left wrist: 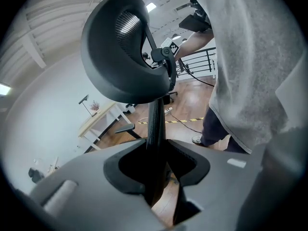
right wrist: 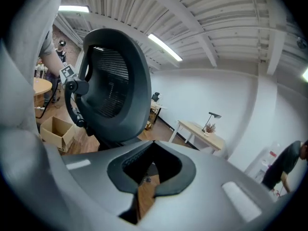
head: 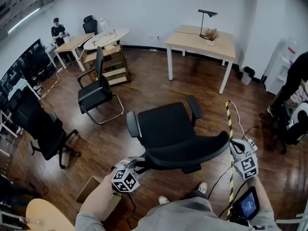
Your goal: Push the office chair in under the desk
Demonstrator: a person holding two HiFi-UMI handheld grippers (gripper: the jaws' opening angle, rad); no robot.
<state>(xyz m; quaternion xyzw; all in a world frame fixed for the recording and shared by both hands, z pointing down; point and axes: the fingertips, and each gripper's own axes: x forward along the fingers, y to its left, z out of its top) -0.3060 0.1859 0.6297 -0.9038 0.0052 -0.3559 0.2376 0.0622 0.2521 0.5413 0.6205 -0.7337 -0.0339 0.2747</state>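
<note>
Overhead, the office chair's backrest hides the left claw's tips.

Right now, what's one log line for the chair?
left gripper: shut on chair post | right gripper: shut, empty | office chair: not yet under desk

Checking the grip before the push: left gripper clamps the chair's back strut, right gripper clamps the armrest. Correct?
No: the right gripper clamps nothing; the right gripper view shows its jaws shut and empty. The left gripper does clamp the back strut.
</note>
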